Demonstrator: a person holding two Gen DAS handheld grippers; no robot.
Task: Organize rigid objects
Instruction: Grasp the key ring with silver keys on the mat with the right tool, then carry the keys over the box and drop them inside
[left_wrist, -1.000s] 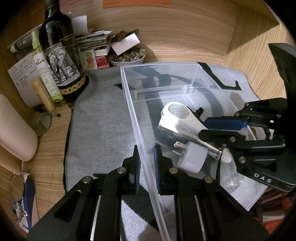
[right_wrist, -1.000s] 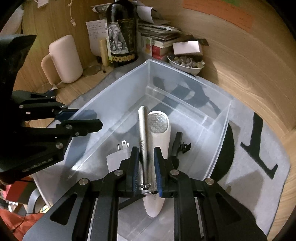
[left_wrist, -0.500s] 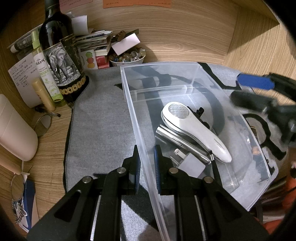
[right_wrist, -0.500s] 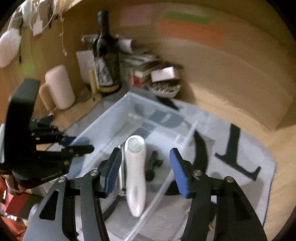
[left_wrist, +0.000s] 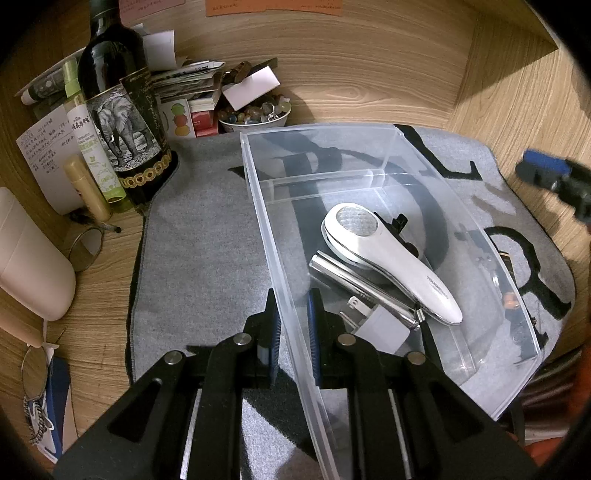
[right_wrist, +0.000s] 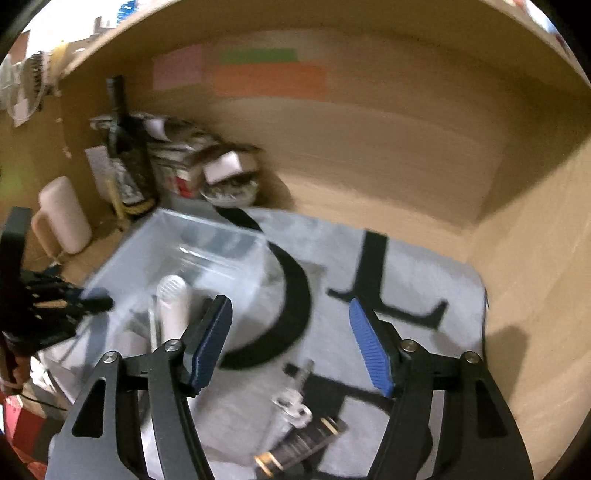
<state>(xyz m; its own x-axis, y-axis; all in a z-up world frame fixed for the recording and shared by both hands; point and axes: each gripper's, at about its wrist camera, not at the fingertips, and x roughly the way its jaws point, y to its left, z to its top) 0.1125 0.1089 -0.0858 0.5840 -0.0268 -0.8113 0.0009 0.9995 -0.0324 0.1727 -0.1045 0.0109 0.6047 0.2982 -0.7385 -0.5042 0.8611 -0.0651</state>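
Note:
A clear plastic bin (left_wrist: 258, 206) stands on a grey mat (left_wrist: 199, 240). In it lie a white handheld device (left_wrist: 388, 254), a silver metal tool (left_wrist: 365, 291), a white plug adapter (left_wrist: 380, 328) and a small black clip (left_wrist: 397, 225). My left gripper (left_wrist: 291, 317) is shut on the bin's near wall. My right gripper (right_wrist: 291, 339) is open and empty, raised above the mat to the right of the bin (right_wrist: 192, 251). Below it lie a black-and-gold pen-like object (right_wrist: 299, 443) and a small metal piece (right_wrist: 291, 402).
A wine bottle with an elephant label (left_wrist: 122, 122), a spray bottle (left_wrist: 88, 140), a bowl of small stones (left_wrist: 255, 114), stacked papers and a cream cylinder (left_wrist: 29, 266) crowd the back left. Wooden walls close the back and right.
My right gripper let go of the silver tool in the bin, opened wide, and pulled up and to the right. The left gripper has not moved.

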